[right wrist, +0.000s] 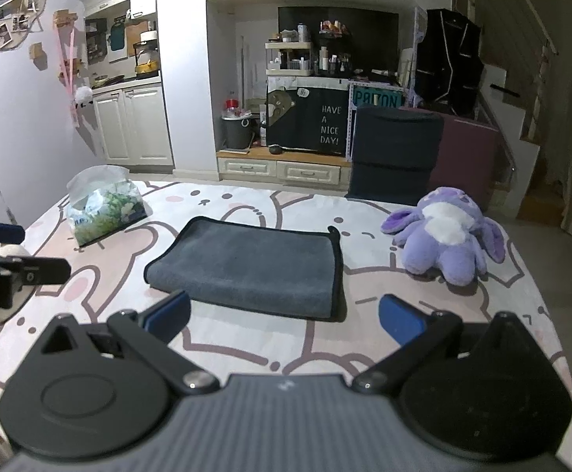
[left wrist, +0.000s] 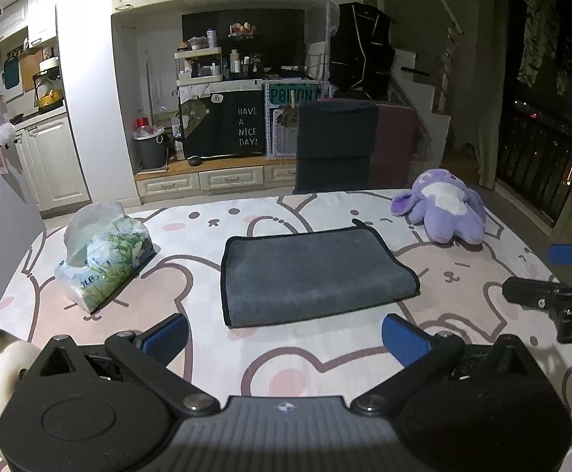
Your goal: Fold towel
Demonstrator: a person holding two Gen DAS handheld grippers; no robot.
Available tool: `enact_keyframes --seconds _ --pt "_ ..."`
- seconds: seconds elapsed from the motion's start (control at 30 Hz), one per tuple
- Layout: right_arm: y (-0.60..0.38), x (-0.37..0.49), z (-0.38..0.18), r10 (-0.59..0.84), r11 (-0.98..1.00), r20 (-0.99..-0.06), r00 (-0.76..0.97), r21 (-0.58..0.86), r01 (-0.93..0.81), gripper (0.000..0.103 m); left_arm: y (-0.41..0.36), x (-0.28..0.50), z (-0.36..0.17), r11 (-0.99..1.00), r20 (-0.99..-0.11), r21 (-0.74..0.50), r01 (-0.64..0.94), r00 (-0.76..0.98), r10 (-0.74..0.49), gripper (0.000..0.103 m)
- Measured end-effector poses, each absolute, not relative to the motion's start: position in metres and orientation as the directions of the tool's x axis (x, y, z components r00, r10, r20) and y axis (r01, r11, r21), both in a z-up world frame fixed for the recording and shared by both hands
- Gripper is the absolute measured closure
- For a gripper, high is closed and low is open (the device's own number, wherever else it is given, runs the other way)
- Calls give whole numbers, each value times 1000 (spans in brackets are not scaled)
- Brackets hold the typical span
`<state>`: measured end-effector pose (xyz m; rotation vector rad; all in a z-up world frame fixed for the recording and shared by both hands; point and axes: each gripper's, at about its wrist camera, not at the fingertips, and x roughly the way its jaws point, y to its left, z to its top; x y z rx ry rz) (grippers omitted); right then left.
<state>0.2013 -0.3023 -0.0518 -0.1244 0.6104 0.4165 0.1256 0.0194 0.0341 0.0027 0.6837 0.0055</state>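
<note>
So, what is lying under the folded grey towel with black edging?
The grey towel with black edging lies on the pink bear-print table cover. Whatever lies directly beneath the towel is hidden.

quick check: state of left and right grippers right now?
Left gripper: open, holding nothing, short of the grey towel.
Right gripper: open, holding nothing, fingers apart near the towel's front edge.

Towel (left wrist: 313,275) between tissue pack (left wrist: 105,251) — plush toy (left wrist: 443,208)
</note>
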Motion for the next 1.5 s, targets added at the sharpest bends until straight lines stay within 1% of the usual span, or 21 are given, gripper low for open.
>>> enact_keyframes --seconds 0.17,0.63,0.93,1.23,1.5 --pt "-307 188 -53 347 907 -574 742 4 -421 0 20 115 31 1000 -635 -2 2 772 -2 0" --pt "-312 160 -52 372 897 -567 735 16 -442 0 13 87 31 999 -604 -3 33 796 -28 0" --pt "-314 147 -52 365 897 -565 740 1 -441 0 12 74 31 999 -596 -5 55 802 -47 0" --pt "-314 137 -54 366 889 -561 742 -24 -457 0 10 64 28 998 -602 -1 60 797 -48 0" --pt "-316 131 -55 371 889 -564 737 -13 -458 0 11 52 24 999 -608 -5 49 793 -42 0"
